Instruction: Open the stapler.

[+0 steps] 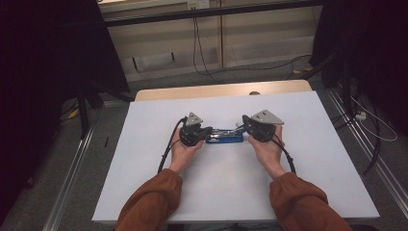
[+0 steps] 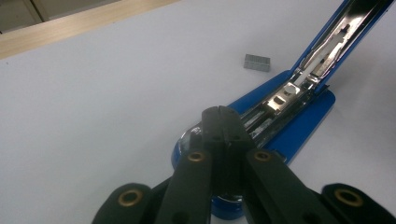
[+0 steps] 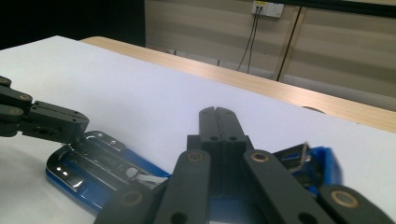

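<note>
Two hand-held grippers meet at a blue stapler [image 1: 224, 137] that lies near the middle of the white table [image 1: 154, 159], its long side running left to right between the person's hands. The stapler is swung open: in the left gripper view its blue top arm [image 2: 348, 28] rises up and away to the right while the blue base [image 2: 299, 126] stays flat on the table, and the bare metal staple channel [image 2: 285, 95] lies exposed between them. Whether staples sit in that channel cannot be told. A small grey block of staples [image 2: 257, 62] lies loose on the table just beside the stapler, apart from it. The left gripper [image 2: 223, 116] has its jaws pressed together with nothing between them, its tips over the rounded end of the base. The right gripper [image 3: 219, 116] also has its jaws closed tight and empty, hovering above the other end of the stapler, where blue plastic and shiny metal show on both sides of it. No brand, label or writing can be read on the stapler or the staples.
</note>
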The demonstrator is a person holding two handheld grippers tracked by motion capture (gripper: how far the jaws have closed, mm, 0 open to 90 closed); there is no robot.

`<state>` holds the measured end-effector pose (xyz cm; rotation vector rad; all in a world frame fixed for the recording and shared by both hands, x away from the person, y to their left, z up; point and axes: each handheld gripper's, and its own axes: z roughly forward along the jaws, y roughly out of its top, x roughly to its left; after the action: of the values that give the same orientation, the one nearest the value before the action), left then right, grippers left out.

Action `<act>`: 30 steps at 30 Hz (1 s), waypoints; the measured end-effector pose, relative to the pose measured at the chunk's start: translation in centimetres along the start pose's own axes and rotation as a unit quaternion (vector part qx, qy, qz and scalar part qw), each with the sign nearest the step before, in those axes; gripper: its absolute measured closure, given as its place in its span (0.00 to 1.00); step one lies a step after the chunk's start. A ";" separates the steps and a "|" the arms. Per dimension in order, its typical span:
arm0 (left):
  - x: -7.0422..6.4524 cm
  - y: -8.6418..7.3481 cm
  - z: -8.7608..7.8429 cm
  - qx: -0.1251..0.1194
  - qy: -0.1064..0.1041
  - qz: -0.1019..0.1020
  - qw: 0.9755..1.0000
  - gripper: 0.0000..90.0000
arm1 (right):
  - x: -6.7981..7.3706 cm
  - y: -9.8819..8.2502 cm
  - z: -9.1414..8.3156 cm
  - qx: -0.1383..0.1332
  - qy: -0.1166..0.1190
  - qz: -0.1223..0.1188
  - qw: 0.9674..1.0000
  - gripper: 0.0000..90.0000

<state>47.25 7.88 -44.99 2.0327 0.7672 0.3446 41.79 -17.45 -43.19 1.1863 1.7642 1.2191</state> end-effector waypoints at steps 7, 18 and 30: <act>0.0 0.0 0.0 0.000 -0.001 -0.001 1.000 1.00 | -1.1 -0.3 -0.5 0.005 -0.001 0.002 1.000 1.00; 0.1 0.0 0.0 0.000 -0.002 -0.001 1.000 1.00 | -1.9 -0.7 -1.1 0.004 0.017 -0.004 1.000 1.00; 0.1 0.0 0.0 -0.001 -0.003 -0.005 1.000 1.00 | -2.4 -1.1 -1.0 0.017 0.022 -0.007 1.000 1.00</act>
<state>47.30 7.94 -45.00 2.0266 0.7731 0.3325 41.40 -20.19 -43.79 1.1712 1.8292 1.2203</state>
